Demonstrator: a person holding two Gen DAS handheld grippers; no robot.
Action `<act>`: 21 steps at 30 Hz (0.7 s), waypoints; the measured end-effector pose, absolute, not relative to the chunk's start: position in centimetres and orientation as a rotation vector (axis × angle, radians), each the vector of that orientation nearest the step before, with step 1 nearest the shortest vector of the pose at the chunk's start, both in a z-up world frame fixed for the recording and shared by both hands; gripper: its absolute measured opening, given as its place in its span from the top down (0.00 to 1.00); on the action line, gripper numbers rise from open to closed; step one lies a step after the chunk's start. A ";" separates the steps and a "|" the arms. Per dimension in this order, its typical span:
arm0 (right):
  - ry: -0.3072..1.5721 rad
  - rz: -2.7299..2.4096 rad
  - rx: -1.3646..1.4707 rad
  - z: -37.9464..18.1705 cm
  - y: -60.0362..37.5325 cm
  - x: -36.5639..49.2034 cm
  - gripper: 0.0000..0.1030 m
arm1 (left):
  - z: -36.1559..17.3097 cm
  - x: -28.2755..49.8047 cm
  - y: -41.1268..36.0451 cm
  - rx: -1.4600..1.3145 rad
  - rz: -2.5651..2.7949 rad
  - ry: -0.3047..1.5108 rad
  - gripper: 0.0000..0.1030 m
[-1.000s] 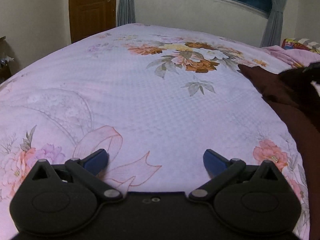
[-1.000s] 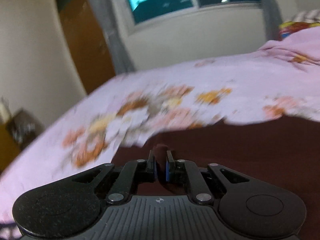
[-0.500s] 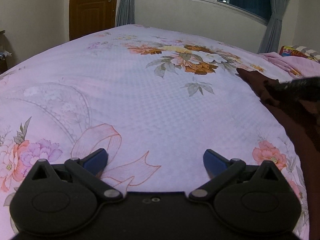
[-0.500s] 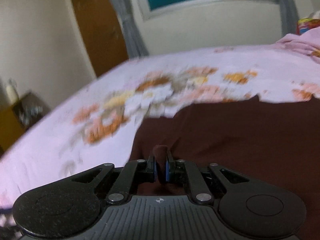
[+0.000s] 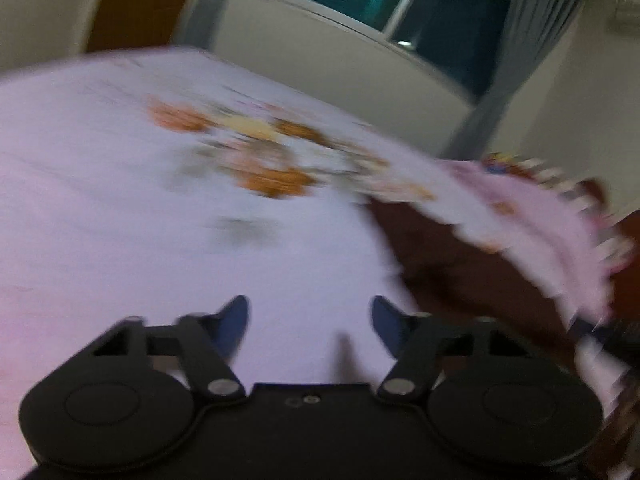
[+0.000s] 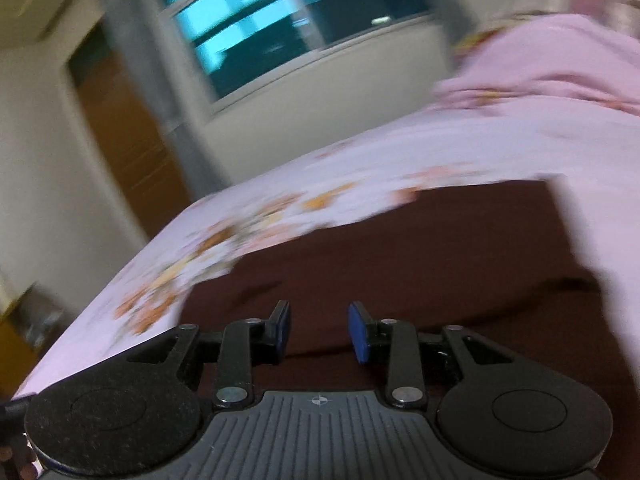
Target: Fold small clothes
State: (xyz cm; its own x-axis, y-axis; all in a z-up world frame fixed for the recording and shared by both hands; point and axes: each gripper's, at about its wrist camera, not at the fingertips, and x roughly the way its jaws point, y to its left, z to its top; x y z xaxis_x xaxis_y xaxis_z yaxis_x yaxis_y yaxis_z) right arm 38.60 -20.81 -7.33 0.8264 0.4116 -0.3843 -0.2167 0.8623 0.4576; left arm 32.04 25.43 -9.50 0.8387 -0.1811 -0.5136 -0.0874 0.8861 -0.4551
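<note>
Your left wrist camera sits low over the bedsheet (image 5: 120,184), tilted, facing the window (image 5: 384,12) at 12 o'clock, the dark garment (image 5: 452,256) at 3. Your right wrist camera hangs close above that garment (image 6: 420,248), window (image 6: 260,28) at 11. Both share sheet, garment, window; both blurred.

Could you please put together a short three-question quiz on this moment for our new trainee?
1. True or false: the right gripper is pinching the dark maroon garment.
2. What lies between the left gripper's blue pads: A) pink floral bedsheet, B) maroon cloth, C) a pillow?
3. On which side of the left wrist view does the garment appear?

Key: 1. False; its jaws have just been opening and nothing is pinched. 2. A. 3. The right.
</note>
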 end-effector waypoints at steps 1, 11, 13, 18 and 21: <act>0.495 0.311 0.432 -7.5 -22.4 38.4 0.69 | -9.6 33.3 24.5 -0.514 -0.087 0.588 0.48; 0.508 0.232 0.609 -9.4 -30.1 39.0 0.69 | -12.1 41.2 18.5 -0.722 -0.178 0.678 0.35; 0.512 0.234 0.619 -9.7 -30.3 39.3 0.69 | -12.3 41.6 18.5 -0.753 -0.194 0.675 0.46; 0.514 0.237 0.642 -10.2 -31.1 38.8 0.69 | -11.9 41.7 18.5 -0.785 -0.200 0.645 0.47; 0.511 0.232 0.643 -10.6 -31.5 38.7 0.69 | -11.3 41.4 18.5 -0.790 -0.193 0.611 0.54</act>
State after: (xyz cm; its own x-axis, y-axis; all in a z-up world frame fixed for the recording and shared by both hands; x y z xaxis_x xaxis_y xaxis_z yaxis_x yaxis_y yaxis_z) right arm 38.68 -31.52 -10.60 0.8516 0.3598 -0.3812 -0.0505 0.7802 0.6235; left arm 41.42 18.45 -11.30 0.8119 -0.3829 -0.4407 -0.0597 0.6965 -0.7151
